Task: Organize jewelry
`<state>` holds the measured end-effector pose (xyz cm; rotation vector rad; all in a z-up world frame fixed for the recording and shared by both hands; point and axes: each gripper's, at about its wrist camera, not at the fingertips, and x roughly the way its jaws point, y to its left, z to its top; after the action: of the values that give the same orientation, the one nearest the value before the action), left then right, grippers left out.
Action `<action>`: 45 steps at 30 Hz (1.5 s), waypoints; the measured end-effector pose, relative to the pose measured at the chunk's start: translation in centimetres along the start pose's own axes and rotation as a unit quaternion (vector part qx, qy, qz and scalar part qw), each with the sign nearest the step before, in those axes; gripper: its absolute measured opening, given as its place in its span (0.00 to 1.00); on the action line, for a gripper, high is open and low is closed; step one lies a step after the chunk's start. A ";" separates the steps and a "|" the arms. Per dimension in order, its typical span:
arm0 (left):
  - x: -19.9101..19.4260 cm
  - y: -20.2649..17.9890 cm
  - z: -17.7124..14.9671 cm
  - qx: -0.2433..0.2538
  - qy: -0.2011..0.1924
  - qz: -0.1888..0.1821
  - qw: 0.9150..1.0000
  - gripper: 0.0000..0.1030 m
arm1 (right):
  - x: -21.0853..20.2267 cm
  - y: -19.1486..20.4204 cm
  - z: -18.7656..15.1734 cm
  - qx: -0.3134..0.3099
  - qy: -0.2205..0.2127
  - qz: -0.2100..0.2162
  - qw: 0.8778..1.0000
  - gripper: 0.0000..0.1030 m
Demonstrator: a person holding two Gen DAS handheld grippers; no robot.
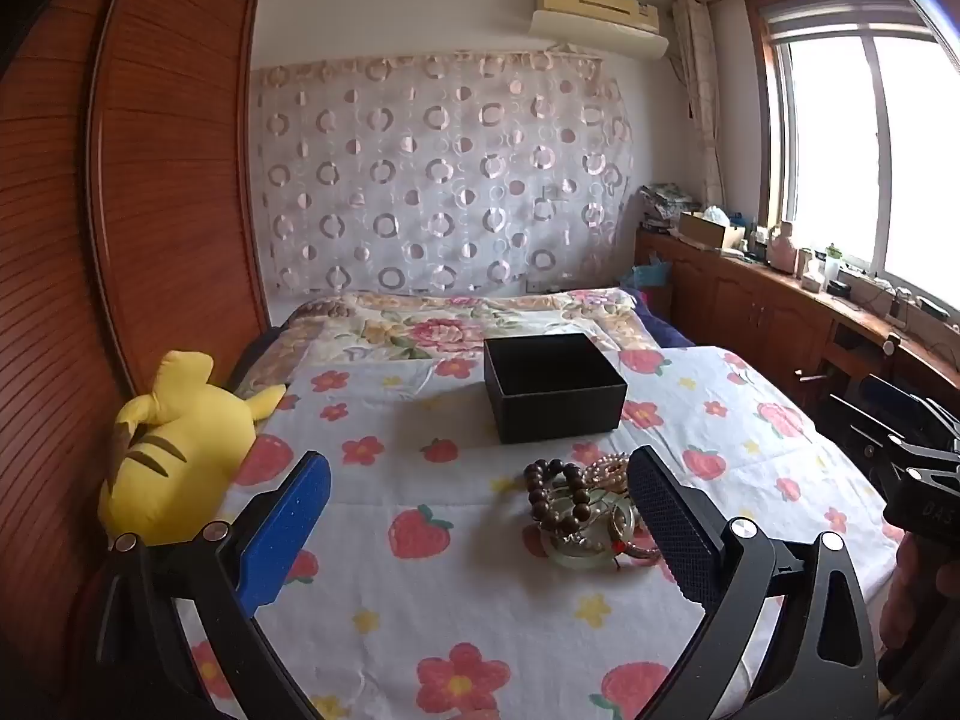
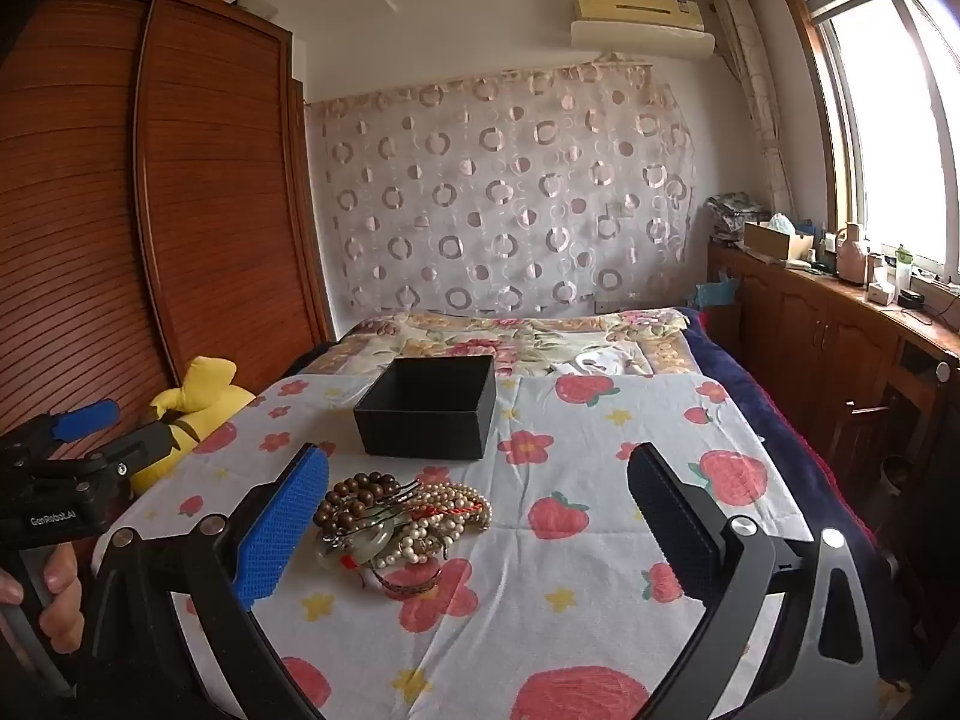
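Across the bed, a white cotton sheet printed with red strawberries and flowers is lying flat, its fold creases showing, with a floral quilt spreading beyond it toward the sheer curtain of shiny rings. Slatted reddish wooden wardrobe doors are running along the left side. A soft yellow plush toy with brown stripes is slumping at the sheet's left edge.

A square, matte black box, lidless and open at the top, is sitting on the sheet, well behind the jewelry. The jewelry pile is resting on the sheet nearer the cameras: round dark wooden beads, small glossy pearls, a smooth pale green bangle and a red cord, all tangled together.

The left gripper is hovering with its jaws spread wide, the pile lying just inside its right finger, untouched. The right gripper is likewise gaping wide, holding nothing, the pile sitting beside its blue textured left pad.
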<state>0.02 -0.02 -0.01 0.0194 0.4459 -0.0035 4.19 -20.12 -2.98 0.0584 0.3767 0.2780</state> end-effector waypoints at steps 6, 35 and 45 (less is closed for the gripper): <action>0.0 0.0 0.0 0.001 -0.001 0.000 1.000 0.93 | 0.0 0.0 0.0 -0.001 0.002 -0.001 1.000 0.98; -0.3 -0.4 -0.1 0.000 -0.003 0.000 1.000 0.93 | -0.2 0.3 0.1 0.000 0.000 0.002 1.000 0.98; -0.6 -0.4 0.0 -0.001 -0.004 -0.001 1.000 0.93 | -0.3 0.4 0.1 -0.001 -0.001 0.001 1.000 0.98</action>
<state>-0.50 -0.44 0.28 0.0160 0.4373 -0.0050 3.83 -19.86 -2.71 0.0579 0.3748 0.2811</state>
